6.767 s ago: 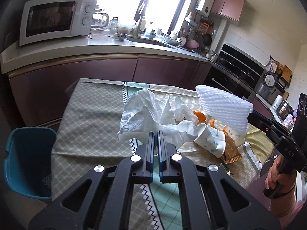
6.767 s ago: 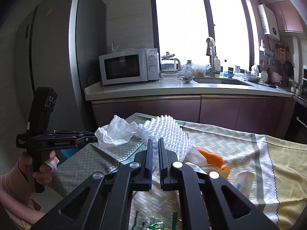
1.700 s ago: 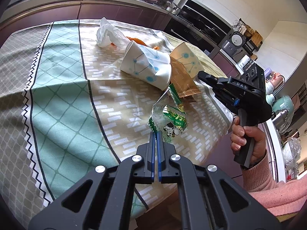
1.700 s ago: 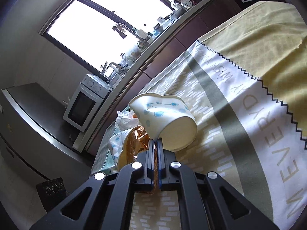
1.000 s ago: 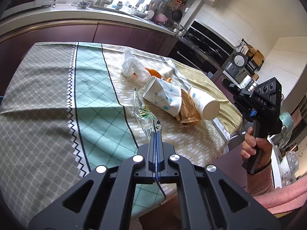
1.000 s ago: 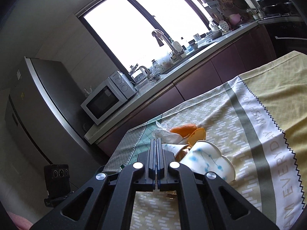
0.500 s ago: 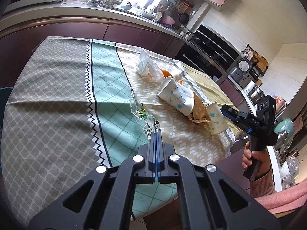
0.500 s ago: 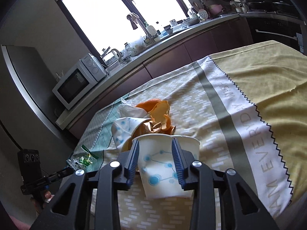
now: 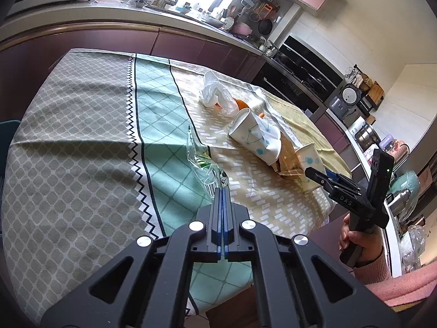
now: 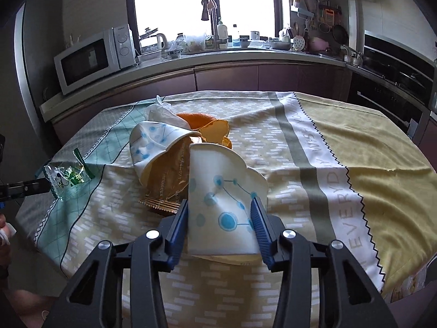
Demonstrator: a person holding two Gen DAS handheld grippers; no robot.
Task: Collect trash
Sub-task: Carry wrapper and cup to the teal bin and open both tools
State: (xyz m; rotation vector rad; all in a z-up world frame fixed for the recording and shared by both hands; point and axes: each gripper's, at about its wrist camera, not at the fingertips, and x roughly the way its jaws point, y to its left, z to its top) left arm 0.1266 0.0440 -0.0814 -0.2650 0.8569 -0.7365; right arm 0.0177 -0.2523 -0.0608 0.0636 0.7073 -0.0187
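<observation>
Right gripper point(image 10: 220, 213) tilted down, opening, paper cup point(image 10: 218, 191) between fingers point(image 10: 179, 218).

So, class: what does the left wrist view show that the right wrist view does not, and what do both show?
Only the left wrist view shows the person's hand holding the right gripper's handle, and the rice cooker. Only the right wrist view shows the right gripper opening around a paper cup, the tap and the tablecloth's lettering. Both show the green wrapper pinched in the shut left gripper, the second cup and the microwave.
</observation>
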